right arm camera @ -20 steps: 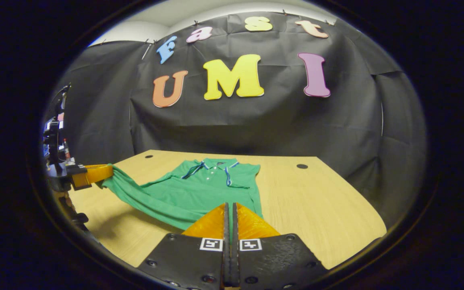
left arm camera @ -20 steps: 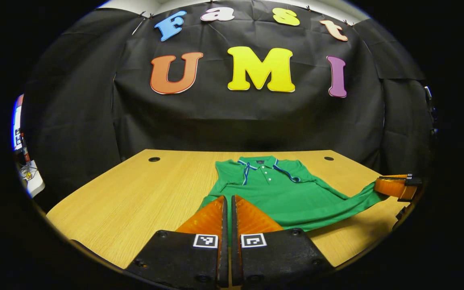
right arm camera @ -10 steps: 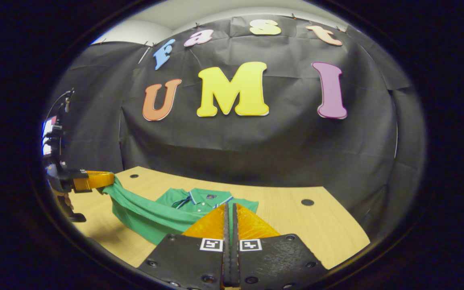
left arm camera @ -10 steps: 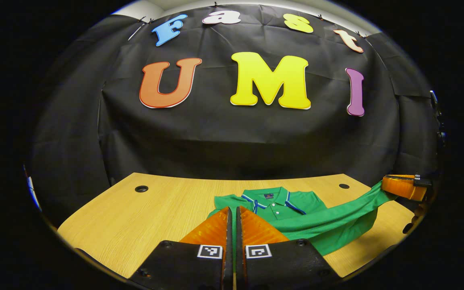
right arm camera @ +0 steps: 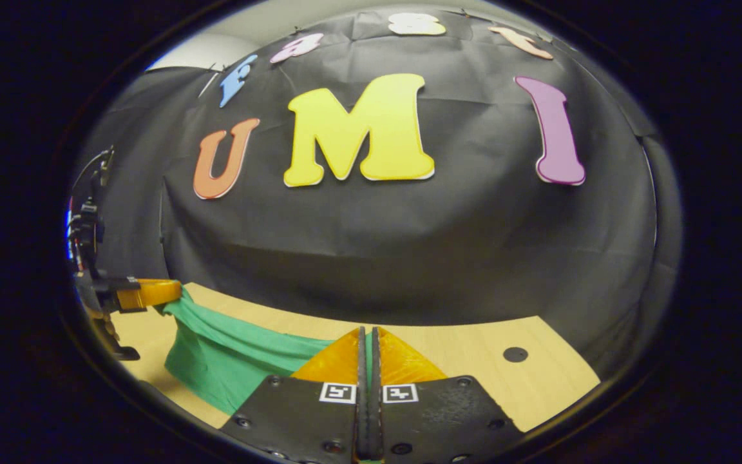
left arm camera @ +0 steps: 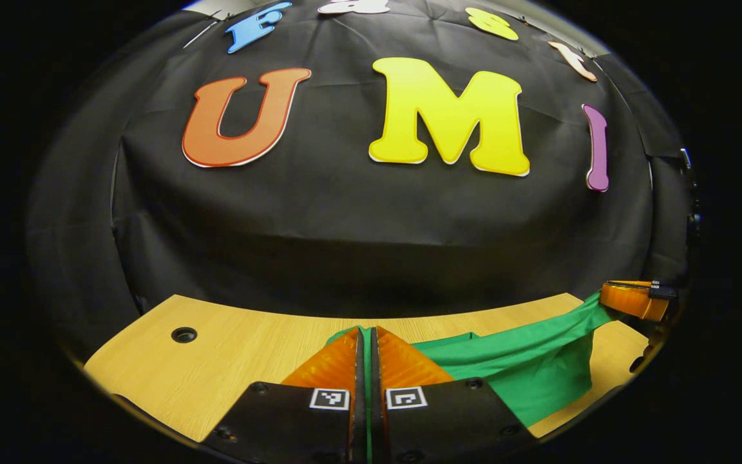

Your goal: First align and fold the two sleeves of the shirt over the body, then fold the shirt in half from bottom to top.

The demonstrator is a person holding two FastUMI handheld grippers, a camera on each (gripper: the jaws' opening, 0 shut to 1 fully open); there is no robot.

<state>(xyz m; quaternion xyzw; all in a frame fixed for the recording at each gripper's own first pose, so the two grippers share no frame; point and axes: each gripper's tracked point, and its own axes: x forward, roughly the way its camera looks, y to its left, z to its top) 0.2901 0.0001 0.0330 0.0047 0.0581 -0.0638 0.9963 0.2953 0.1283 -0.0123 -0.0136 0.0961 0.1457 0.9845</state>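
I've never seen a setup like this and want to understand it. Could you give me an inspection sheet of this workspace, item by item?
Surface: light wooden table with round holes.
Job's things: green fabric shirt, lifted and stretched between the two grippers; its collar is hidden.
Clutter: nothing seen.
Grippers: left gripper shut on the shirt's edge; right gripper shut, green fabric beside it and at its base.
Cables: thin wires on a stand at the far left of the right gripper view.
Surroundings: black cloth wall behind the table.
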